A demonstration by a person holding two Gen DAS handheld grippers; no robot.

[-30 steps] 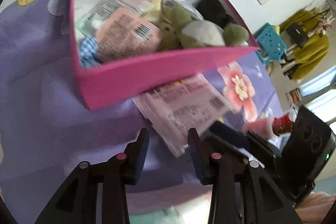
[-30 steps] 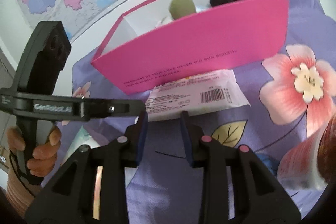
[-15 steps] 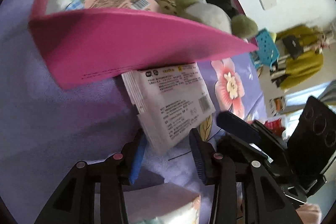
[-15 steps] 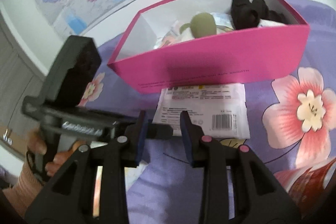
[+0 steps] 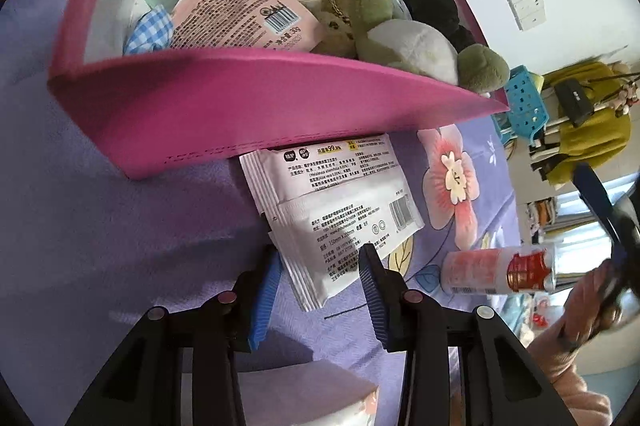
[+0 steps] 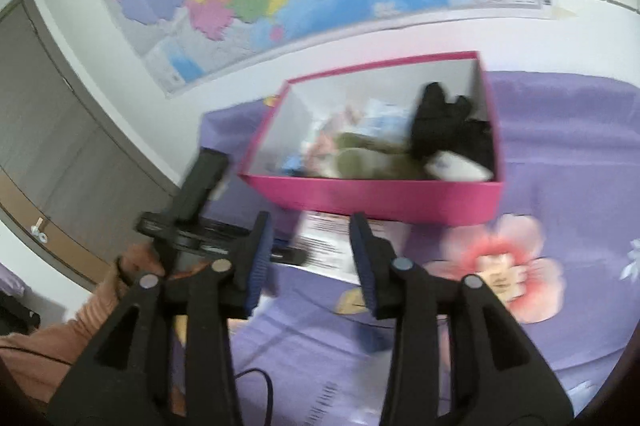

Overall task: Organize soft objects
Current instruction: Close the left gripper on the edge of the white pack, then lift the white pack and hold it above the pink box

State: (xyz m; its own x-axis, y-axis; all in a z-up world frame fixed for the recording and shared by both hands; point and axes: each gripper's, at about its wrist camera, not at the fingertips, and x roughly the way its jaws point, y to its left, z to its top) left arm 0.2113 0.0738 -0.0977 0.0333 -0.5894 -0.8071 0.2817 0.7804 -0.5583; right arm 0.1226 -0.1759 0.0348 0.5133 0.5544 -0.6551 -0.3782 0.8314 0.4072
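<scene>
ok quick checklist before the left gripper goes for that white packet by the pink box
1. White packet in reach of the left gripper: ok, its near corner lies between the open fingers.
2. Pads pressing on the packet: not ok, no grip yet.
3. Packet free to lift: cannot tell, its far edge runs under the pink box.
4. Right gripper out of the way: ok, it is up off the bed; its jaws have just been opening with nothing between them.
5. Room in the box: not ok, plush toys and pouches fill it.
6. Red and white tube clear of the packet: ok.
</scene>
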